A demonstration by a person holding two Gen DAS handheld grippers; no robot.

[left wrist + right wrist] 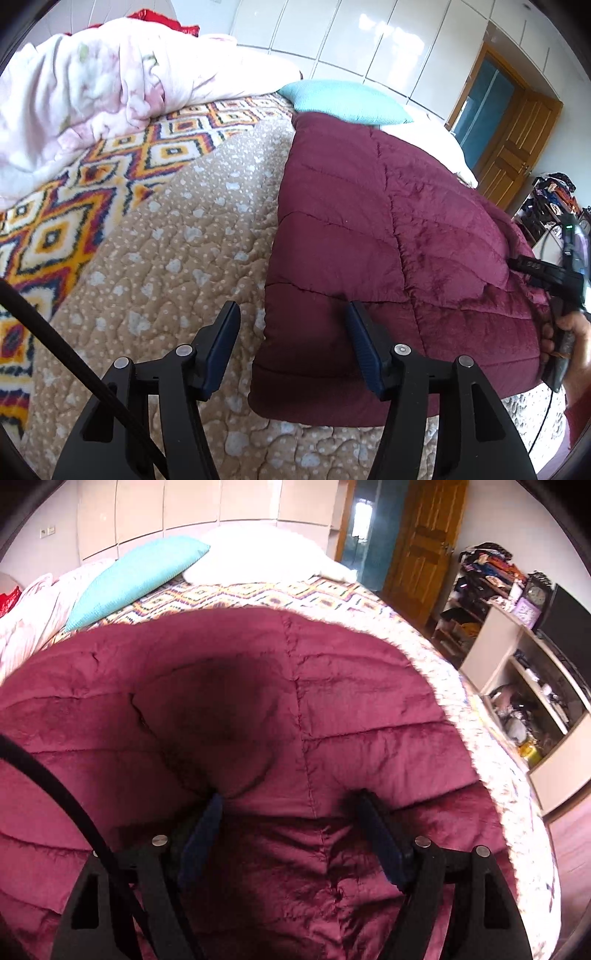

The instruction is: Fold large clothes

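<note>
A maroon quilted garment [373, 236] lies folded into a thick rectangle on the bed. My left gripper [291, 321] is open and empty, just above the garment's left front corner, its right finger over the fabric. In the right wrist view the garment [332, 709] fills the frame. My right gripper [291, 805] is open, with both fingertips pressed down into the plush fabric. The right gripper also shows in the left wrist view [546, 273] at the garment's right edge, held by a hand.
The bed has a beige quilted cover [166, 266] and a patterned blanket [110, 166]. A pink duvet [92, 92] and teal pillow [343, 99] lie at the back. Shelves with clutter [524, 686] and a wooden door [424, 546] stand at the right.
</note>
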